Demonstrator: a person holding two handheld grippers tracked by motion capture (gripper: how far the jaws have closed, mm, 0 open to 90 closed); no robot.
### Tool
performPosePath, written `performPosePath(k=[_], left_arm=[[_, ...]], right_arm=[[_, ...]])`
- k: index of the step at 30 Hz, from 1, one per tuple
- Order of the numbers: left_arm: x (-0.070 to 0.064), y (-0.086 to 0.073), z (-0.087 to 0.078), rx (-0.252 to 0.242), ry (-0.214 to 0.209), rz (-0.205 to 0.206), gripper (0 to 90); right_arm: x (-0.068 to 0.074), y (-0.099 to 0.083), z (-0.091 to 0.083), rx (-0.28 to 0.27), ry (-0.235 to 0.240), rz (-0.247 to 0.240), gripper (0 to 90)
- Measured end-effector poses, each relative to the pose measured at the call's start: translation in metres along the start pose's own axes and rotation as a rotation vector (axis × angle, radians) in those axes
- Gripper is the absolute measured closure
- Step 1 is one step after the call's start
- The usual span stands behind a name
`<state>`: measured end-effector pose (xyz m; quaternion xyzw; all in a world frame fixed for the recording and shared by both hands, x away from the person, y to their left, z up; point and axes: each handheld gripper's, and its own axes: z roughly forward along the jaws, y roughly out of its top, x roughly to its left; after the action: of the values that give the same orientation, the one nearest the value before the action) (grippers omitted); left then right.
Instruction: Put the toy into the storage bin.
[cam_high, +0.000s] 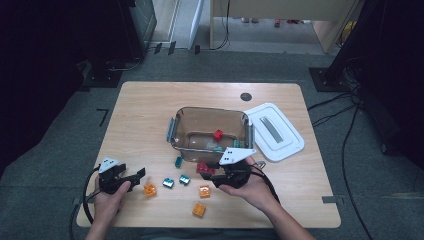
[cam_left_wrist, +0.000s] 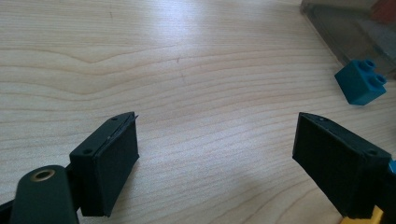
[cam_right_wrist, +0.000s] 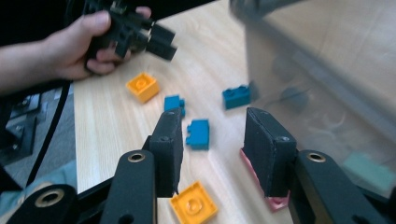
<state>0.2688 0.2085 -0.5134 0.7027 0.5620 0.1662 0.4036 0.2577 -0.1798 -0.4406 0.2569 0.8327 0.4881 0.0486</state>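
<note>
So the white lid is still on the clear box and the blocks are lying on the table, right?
Not quite. In the high view the white lid is off, lying flat on the table beside the clear box, which stands open. The rest holds: blocks lie on the table.

A clear box (cam_high: 210, 131) sits mid-worktop (cam_high: 145, 110) with 1 red block (cam_high: 218, 134) inside. Its white lid (cam_high: 274, 131) lies near the right edge. 3 orange blocks (cam_high: 150, 189) lie near the front edge.
</note>
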Motion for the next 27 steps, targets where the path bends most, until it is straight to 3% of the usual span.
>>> performPosePath(k=[6,13,19,27], left_arm=[[0.0,0.0,0.0,0.0,0.0,0.0,14.2],[0.0,0.0,0.0,0.001,0.0,0.0,14.2],[0.0,0.0,0.0,0.0,0.0,-0.001,14.2],[0.0,0.0,0.0,0.0,-0.001,-0.001,14.2]], right_arm=[[0.0,-0.019,0.011,0.032,0.019,-0.034,58.3],[-0.004,-0.048,0.03,0.081,0.063,-0.022,57.2],[-0.008,-0.058,0.039,0.115,0.073,-0.027,54.9],[-0.007,-0.065,0.04,0.112,0.108,-0.042,53.0]])
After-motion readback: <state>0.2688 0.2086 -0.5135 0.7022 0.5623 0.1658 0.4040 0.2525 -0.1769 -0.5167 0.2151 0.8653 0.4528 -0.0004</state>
